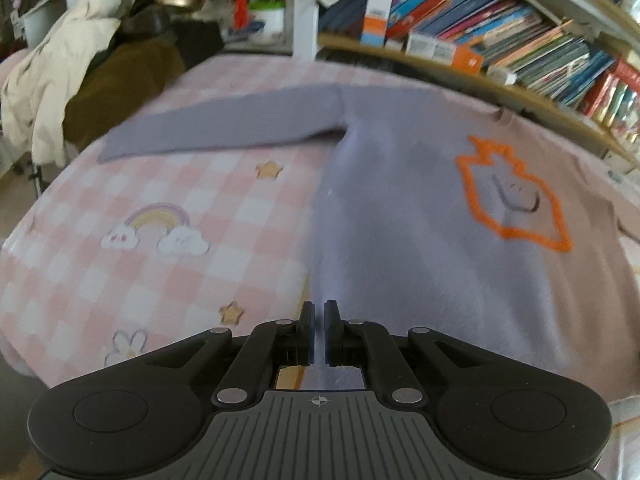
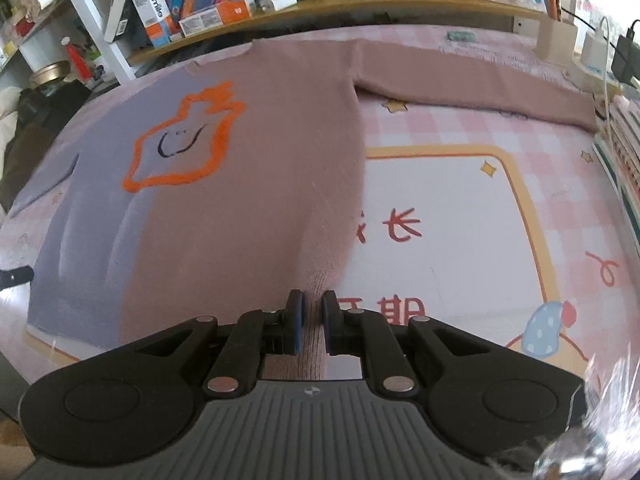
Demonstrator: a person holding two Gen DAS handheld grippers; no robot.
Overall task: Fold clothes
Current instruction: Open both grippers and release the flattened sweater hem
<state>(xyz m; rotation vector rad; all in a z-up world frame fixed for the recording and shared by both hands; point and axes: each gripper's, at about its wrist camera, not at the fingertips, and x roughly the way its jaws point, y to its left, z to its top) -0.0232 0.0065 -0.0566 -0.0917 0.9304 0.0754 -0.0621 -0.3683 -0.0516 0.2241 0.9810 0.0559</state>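
The sweater [image 2: 224,184] is spread flat, sleeves out; its hem corners are pinched by the left gripper [image 1: 319,322] and right gripper [image 2: 311,316]. Both corners are best lifted evenly.

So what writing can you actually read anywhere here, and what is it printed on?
"长": red character on the bed cover.
"期": red character lower on the cover, its neighbour hidden behind the right gripper.
"Lornilo" or similar: vertical print on an orange and white box, uncertain.
Book spines: too blurred.
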